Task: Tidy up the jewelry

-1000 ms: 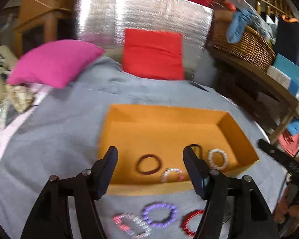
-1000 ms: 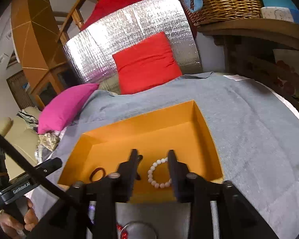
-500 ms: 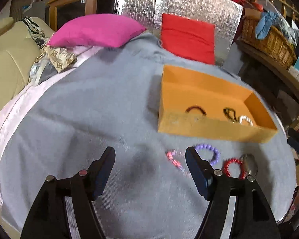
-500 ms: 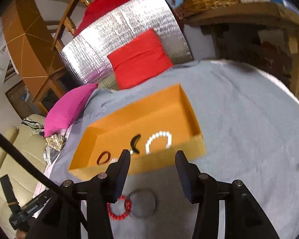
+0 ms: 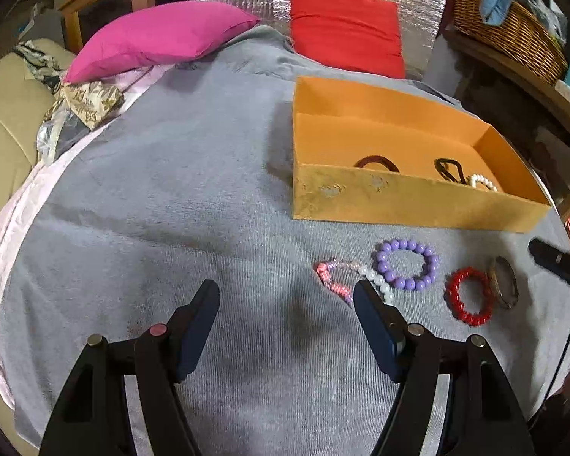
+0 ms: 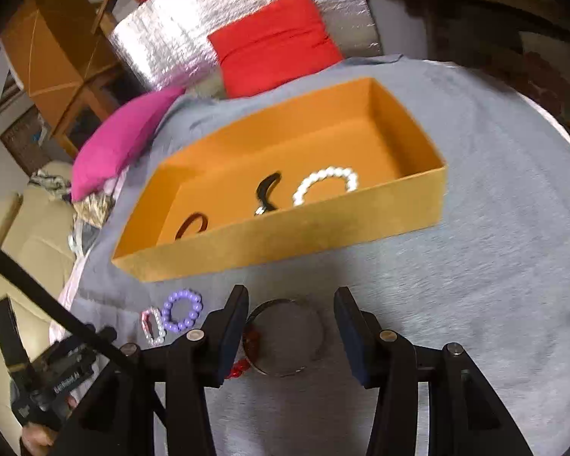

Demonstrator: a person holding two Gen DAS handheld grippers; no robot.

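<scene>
Below, on a grey cloth, the left gripper hung with jaws wide apart and nothing between them, only bare fabric. Just to its right lay a pink-and-white bracelet, touching a purple bracelet, then a red bracelet and a metal bangle. Behind that row sat an orange box holding a dark ring, a black piece and a white bracelet. Farther right, the right gripper, jaws lately widened, stood about half open astride the bangle without its pads pressing on it.
</scene>
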